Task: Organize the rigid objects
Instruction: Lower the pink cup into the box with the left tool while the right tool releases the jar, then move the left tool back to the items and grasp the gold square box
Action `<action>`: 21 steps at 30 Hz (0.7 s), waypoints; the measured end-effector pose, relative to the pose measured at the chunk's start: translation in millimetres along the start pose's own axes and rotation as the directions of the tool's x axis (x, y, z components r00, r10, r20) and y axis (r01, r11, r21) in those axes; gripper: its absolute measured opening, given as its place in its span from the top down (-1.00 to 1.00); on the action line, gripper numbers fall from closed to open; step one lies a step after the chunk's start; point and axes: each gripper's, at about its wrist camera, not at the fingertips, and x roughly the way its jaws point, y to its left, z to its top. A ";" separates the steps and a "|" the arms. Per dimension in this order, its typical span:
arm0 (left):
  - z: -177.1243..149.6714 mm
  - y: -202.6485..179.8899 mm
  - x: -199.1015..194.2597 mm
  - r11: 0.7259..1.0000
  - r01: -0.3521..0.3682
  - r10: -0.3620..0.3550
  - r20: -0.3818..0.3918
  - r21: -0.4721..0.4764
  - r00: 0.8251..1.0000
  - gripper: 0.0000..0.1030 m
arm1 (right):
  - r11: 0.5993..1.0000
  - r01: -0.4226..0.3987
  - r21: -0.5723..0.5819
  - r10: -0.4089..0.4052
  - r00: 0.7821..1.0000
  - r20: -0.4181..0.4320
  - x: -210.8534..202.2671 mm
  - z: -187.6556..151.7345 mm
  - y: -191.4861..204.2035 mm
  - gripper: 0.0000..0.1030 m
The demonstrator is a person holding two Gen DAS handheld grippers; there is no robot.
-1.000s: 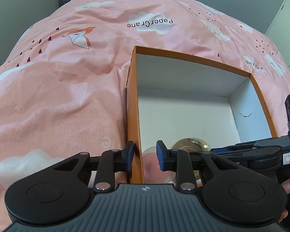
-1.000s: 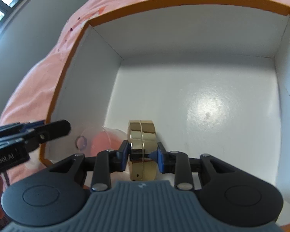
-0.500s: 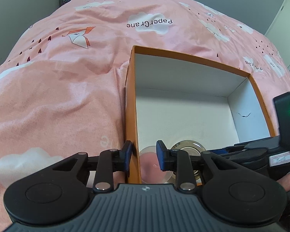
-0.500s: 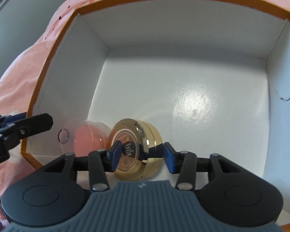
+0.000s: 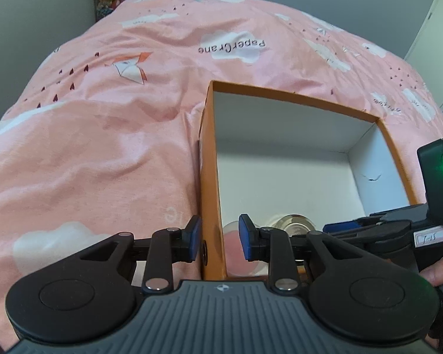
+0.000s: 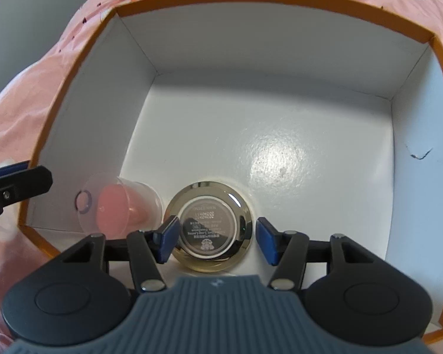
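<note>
Right gripper (image 6: 218, 237) stands with its jaws apart, having just been opening; we see the gold compact (image 6: 211, 225) lying flat between them on the box floor, label side up, with a clear gap at the right pad and the left pad close beside the rim, where we cannot rule out contact. We judge the compact as released.

Left gripper (image 5: 218, 237) is narrow and straddles the near left wall of the orange box (image 5: 211, 177), one pad outside and one inside; we cannot tell whether the pads press on the cardboard, so we treat the hold as unconfirmed.

Just left of the right gripper, touching or nearly touching the compact, lies the clear capsule with a pink ball (image 6: 118, 208), on its side against the left wall.

Risks from this position, as we judge them:

1. Withdrawal of the right gripper along a slanted line may let the left pad catch the compact's rim and drag or flip it.
2. Any nudge to the compact may push the capsule, which can roll.
3. The box rests on a soft bed cover (image 5: 103, 147). A pull by the left gripper may tilt the box and slide both items.
</note>
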 end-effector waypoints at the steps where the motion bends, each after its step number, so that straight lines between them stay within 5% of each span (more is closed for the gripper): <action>1: -1.9 -0.9 -5.8 1.000 0.006 -0.006 0.010 0.006 1.000 0.40 | 1.000 -0.003 -0.001 0.003 1.000 0.014 -5.0 -1.6 0.1 -0.11; 9: -31.9 -13.4 -43.1 0.993 0.004 -0.013 0.084 0.114 0.996 0.40 | 1.000 0.029 -0.013 -0.025 0.966 0.259 -86.6 -34.9 2.7 -0.20; 15: -62.6 -6.9 -33.2 0.996 0.054 -0.051 -0.040 0.078 0.998 0.37 | 1.000 -0.021 0.005 0.018 0.929 0.370 -130.9 -73.9 7.0 -0.36; 17: -72.9 -6.4 -25.5 0.997 0.056 -0.051 -0.085 0.061 0.995 0.23 | 1.000 -0.021 0.008 0.016 0.928 0.372 -132.6 -86.6 11.1 -0.36; 21: -93.1 -14.2 -15.4 0.997 0.050 -0.040 -0.145 0.062 0.989 -0.38 | 1.000 0.006 0.018 -0.012 0.937 0.348 -118.5 -108.7 16.4 -0.35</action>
